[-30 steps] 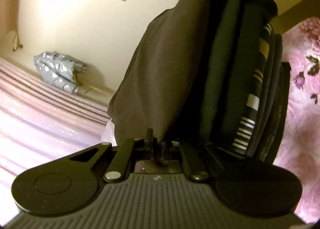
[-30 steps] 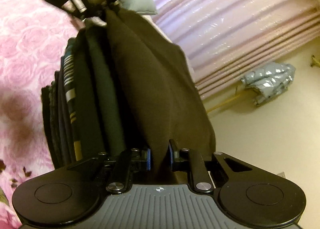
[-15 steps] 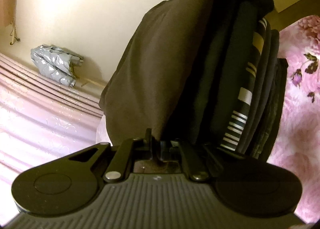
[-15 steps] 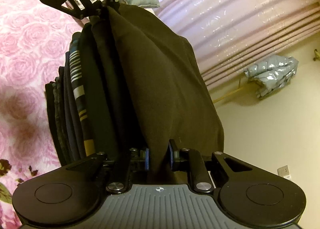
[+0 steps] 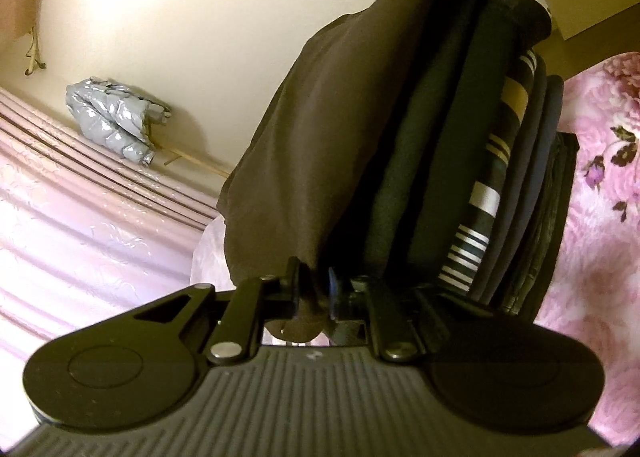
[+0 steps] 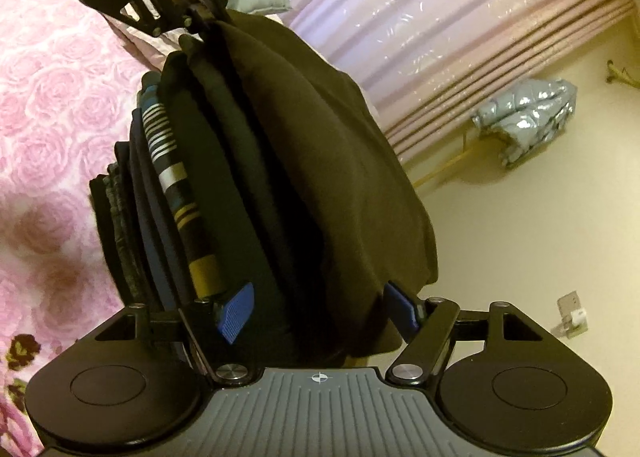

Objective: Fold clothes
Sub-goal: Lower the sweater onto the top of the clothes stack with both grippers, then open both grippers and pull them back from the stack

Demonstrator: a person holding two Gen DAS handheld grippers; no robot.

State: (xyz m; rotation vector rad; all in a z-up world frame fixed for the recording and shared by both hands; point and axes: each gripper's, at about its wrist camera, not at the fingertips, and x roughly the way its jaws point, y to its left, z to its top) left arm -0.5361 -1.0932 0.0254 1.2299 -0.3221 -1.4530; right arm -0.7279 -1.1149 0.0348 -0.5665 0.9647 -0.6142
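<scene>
Your brown garment (image 5: 320,145) is matt, soft woven cloth with a faint nap. The folded stack (image 6: 176,193) beside it is all dull fabric too, one piece with knit-looking stripes. Your left gripper (image 5: 314,289) is matt black plastic with bright metal rivets; the ribbed grey body looks rubbery. Your right gripper (image 6: 320,309) carries blue, finely textured pads (image 6: 236,311). The bedspread (image 6: 48,89) is fluffy pink plush, the curtain (image 5: 80,241) a glossy satin, the silver jacket (image 5: 112,121) shiny and quilted.

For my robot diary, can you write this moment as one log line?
task: fold clothes | left gripper: jaws shut on brown garment | right gripper: jaws open | brown garment: on clothes pile
</scene>
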